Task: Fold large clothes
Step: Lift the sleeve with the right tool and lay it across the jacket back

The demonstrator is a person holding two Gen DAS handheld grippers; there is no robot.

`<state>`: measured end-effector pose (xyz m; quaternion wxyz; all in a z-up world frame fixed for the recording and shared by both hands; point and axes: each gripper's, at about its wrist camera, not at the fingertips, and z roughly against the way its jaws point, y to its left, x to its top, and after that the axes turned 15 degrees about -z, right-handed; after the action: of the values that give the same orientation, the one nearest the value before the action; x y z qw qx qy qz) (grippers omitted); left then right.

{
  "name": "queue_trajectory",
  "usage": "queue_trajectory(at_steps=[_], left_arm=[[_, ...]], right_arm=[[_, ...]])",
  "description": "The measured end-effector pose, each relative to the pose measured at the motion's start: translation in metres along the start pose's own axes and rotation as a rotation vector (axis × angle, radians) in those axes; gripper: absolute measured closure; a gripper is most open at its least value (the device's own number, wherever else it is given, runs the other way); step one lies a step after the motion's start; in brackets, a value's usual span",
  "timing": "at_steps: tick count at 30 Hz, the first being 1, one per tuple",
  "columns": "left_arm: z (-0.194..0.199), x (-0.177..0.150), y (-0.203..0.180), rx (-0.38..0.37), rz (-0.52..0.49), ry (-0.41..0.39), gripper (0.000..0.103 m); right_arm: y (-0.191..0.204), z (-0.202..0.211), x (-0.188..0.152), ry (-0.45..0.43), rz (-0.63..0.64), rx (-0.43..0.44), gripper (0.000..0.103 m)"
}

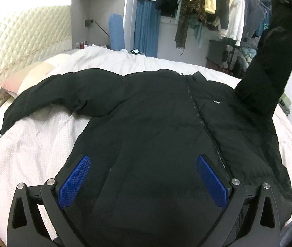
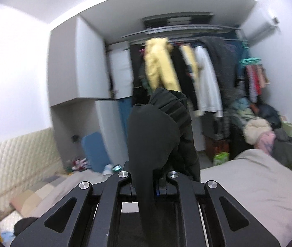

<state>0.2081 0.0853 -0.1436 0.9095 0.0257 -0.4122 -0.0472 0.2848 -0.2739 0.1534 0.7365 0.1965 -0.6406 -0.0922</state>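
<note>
A black zip-up jacket (image 1: 156, 119) lies front up on the white bed (image 1: 34, 144). Its left sleeve (image 1: 49, 94) is spread out to the left. Its right sleeve (image 1: 269, 61) is lifted high off the bed. My left gripper (image 1: 143, 175) is open, its blue pads (image 1: 75, 181) hovering over the jacket's lower front, nothing between them. My right gripper (image 2: 152, 183) is shut on the right sleeve's cuff end (image 2: 158, 127), held up in the air; the ribbed cuff bunches above the jaws.
A padded cream headboard (image 1: 18, 41) is at the left, pillows (image 1: 28, 74) below it. A rack of hanging clothes (image 2: 187, 78) and a clothes pile (image 2: 265, 127) stand beyond the bed. A white cupboard (image 2: 88, 61) is on the far wall.
</note>
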Motion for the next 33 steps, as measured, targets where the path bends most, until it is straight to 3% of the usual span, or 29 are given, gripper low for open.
queue_trajectory(at_steps=[7, 11, 17, 26, 33], left_arm=[[0.004, 0.002, 0.019, -0.009, 0.037, -0.019, 0.0], [0.008, 0.002, 0.028, 0.032, 0.028, -0.044, 0.0], [0.0, -0.004, 0.052, 0.047, 0.066, -0.014, 0.0], [-0.012, -0.014, 0.074, 0.041, 0.113, 0.023, 0.0], [-0.015, -0.017, 0.071, 0.039, 0.097, 0.015, 0.0]], right_arm=[[0.084, -0.064, -0.076, 0.135, 0.082, 0.136, 0.094], [0.126, -0.092, -0.128, 0.215, 0.111, 0.208, 0.094], [0.167, -0.146, -0.237, 0.432, 0.212, 0.261, 0.094], [0.186, -0.192, -0.397, 0.727, 0.342, 0.252, 0.093], [0.173, -0.203, -0.476, 0.831, 0.432, 0.199, 0.092]])
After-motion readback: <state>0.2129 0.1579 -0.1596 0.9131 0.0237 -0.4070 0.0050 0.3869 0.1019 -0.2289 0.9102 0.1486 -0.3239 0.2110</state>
